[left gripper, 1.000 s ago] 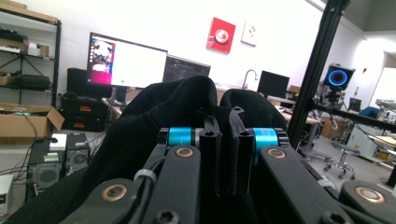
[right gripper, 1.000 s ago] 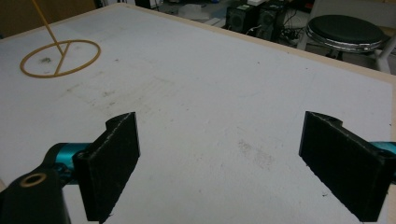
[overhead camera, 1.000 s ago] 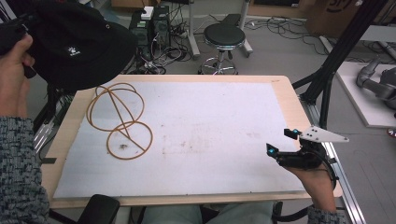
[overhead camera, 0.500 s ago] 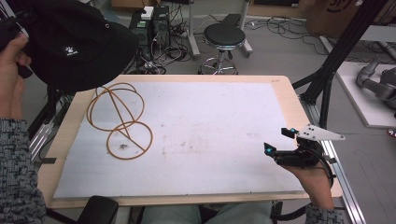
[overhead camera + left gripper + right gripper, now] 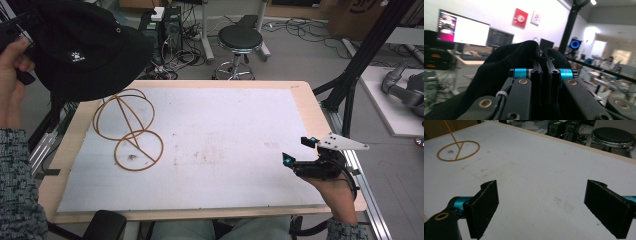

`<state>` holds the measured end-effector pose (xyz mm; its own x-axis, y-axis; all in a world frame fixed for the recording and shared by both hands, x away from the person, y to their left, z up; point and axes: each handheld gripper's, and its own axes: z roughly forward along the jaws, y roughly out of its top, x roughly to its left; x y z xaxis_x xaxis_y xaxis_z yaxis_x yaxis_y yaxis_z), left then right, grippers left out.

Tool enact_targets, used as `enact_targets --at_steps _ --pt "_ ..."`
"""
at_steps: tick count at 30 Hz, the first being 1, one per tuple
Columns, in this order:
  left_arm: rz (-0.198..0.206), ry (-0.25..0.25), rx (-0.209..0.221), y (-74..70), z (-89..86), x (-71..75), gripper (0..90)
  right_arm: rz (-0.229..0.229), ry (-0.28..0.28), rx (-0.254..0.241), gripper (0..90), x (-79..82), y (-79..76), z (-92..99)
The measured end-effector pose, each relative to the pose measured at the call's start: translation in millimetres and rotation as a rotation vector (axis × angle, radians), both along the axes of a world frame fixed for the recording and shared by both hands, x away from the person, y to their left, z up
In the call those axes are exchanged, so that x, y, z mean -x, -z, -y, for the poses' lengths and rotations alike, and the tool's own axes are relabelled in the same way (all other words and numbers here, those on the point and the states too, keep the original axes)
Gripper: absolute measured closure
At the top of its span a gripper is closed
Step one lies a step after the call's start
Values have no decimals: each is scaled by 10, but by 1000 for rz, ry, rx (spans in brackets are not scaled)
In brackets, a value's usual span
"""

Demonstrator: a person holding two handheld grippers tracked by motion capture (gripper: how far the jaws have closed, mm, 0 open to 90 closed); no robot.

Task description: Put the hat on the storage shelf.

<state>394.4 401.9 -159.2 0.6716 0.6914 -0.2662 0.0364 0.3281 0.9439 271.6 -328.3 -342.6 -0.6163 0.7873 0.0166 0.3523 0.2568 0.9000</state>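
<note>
- Our left gripper (image 5: 543, 75) is clamped on the black bucket hat (image 5: 85, 47), wire hat stand (image 5: 127, 127) just below it.
- Our right gripper (image 5: 300, 152) sits wide open, nothing between its jaws.

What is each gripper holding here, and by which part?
The left gripper is shut on the black hat, pinching a fold of fabric at its edge, up in the air. The right gripper is open and holds nothing.
</note>
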Motion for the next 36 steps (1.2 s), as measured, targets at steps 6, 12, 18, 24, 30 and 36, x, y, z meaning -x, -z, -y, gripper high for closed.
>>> enact_targets --at_steps 6,12,18,24,30,36 --pt "-13 53 23 7 -21 -10 852 -2 2 -2 121 -4 -2 -1" --pt "-32 106 -17 38 -1 -48 852 0 -2 -1 121 -9 -2 -7" --pt "-44 194 -43 106 26 -104 852 -1 0 -2 121 -8 -3 -2" --pt "-77 252 -80 166 81 -142 852 -7 3 -2 122 -8 1 -3" --pt "-85 278 -96 218 138 -152 852 -3 -3 -4 121 -18 2 -20" --pt "-101 299 -140 264 202 -115 850 -5 -11 -3 121 -66 12 -30"
